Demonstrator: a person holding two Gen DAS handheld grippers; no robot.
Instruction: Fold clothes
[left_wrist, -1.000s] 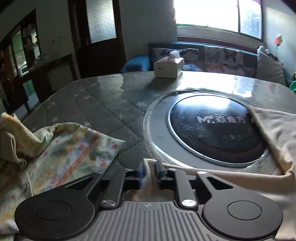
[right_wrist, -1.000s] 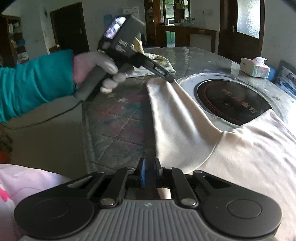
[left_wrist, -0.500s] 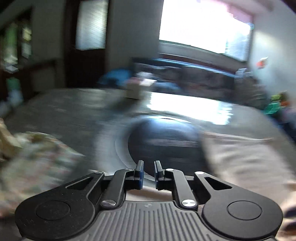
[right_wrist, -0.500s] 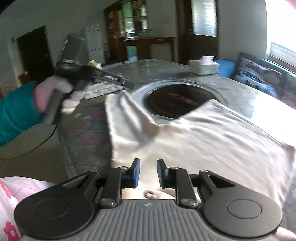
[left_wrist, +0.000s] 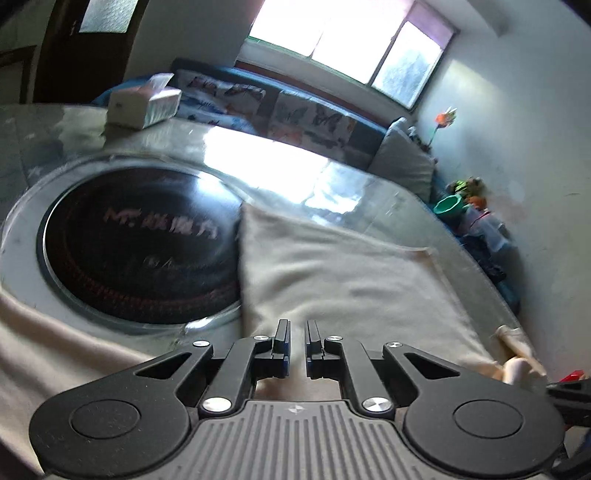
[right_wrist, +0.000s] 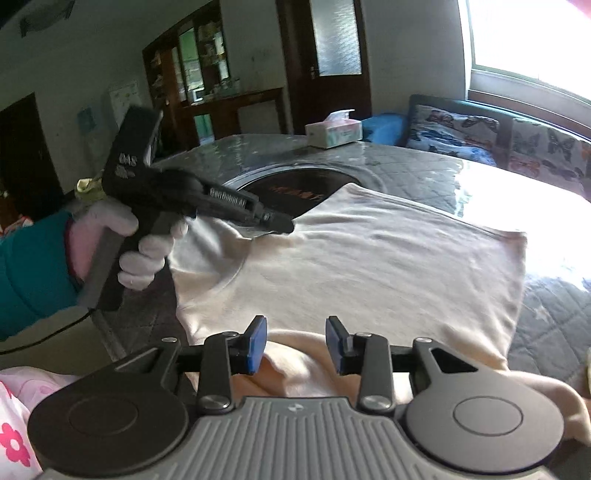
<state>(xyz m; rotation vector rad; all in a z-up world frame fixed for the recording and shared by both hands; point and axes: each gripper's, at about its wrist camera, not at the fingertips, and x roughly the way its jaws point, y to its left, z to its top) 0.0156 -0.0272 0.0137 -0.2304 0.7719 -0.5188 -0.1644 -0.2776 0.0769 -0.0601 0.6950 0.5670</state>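
A beige garment (left_wrist: 351, 280) (right_wrist: 369, 266) lies spread on the table, partly over the round cooker plate. A gloved hand (right_wrist: 147, 254) holds my left gripper (right_wrist: 284, 223) low over the garment's left side. A flap of cloth rises to its tip and wrinkles spread out from there. In its own view the left gripper (left_wrist: 297, 338) shows only a narrow slit between its fingers, with beige cloth under and ahead of it. My right gripper (right_wrist: 295, 347) stands open above the garment's near edge, with nothing between its blue pads (right_wrist: 258, 347).
A black round cooker plate (left_wrist: 129, 251) (right_wrist: 295, 188) is set into the quilted table (right_wrist: 554, 314). A tissue box (left_wrist: 144, 107) (right_wrist: 332, 133) stands at the far side. A sofa with butterfly cushions (right_wrist: 480, 136) is beyond the table. Pink floral cloth (right_wrist: 11, 424) lies near left.
My right gripper has opened and let go of the garment's near edge. The left gripper has swung right across the cooker plate, taking its corner of cloth over the garment.
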